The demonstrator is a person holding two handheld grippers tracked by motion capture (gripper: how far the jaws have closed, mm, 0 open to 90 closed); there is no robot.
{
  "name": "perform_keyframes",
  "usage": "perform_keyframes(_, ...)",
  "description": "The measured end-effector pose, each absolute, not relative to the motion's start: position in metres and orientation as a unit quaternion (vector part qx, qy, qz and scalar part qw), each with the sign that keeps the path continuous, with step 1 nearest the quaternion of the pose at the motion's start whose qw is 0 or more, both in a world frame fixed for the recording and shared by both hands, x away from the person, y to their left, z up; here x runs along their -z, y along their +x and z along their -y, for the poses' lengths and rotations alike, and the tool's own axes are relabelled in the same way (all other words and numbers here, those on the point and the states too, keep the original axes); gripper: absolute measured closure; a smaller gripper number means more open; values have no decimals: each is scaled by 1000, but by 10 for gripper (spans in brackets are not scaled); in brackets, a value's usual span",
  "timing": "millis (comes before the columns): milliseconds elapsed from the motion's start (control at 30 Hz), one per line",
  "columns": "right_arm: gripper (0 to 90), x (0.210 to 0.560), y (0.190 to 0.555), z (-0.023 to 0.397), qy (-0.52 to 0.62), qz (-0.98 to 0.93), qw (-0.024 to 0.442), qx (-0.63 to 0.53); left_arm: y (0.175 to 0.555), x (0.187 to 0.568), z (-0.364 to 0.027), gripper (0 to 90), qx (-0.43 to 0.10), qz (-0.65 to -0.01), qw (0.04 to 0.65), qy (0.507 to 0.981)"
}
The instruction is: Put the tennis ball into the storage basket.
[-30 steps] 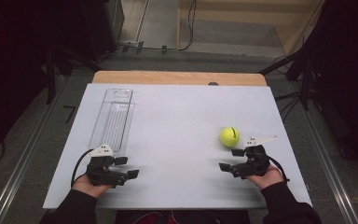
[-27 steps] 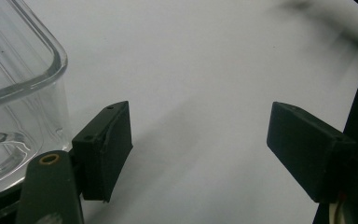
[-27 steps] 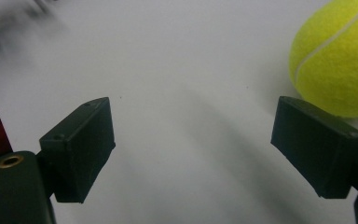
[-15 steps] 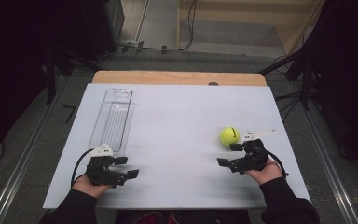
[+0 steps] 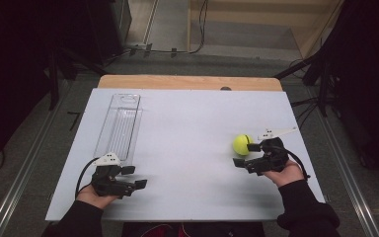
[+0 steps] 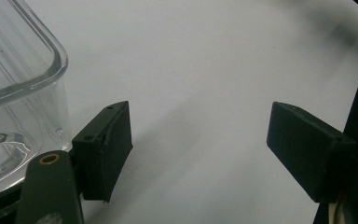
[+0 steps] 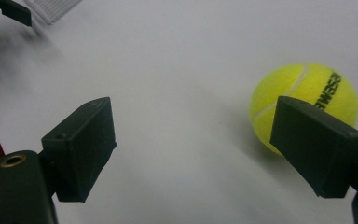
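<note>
two grippers, one tennis ball, one clear tray

item 1: your right gripper, held in your right hand near the table's right edge. its jaws stand spread with bare table between them. from the right gripper view, the tennis ball sits just behind the far jaw, outside the gap; whether that jaw touches the ball you cannot tell.

item 2: tennis ball, yellow with black lettering, resting on the white table on its right half, just beside your right gripper's jaw tips, on the side away from you.

item 3: your left gripper, held in your left hand at the near left of the table. its jaws are wide apart and pinch nothing; plain white surface lies between them in the left gripper view.

item 4: clear plastic tray, long and narrow, lying flat on the left half of the table, its length running away from you. its near rounded corner sits just beside your left gripper's jaw. tray and ball lie well apart.
</note>
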State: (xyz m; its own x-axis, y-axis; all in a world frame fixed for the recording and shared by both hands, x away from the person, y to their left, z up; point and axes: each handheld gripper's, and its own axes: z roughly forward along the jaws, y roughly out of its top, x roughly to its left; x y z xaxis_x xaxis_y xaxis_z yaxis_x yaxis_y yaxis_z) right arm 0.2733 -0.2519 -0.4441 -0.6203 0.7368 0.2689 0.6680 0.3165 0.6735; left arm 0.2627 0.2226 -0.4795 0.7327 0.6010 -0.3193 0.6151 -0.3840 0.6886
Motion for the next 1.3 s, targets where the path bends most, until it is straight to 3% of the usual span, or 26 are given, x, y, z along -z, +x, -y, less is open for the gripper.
perform_keyframes(1300, 122, 427, 334, 270, 470, -789, 92, -384, 263, 480, -223, 225, 10, -364, 416, 833)
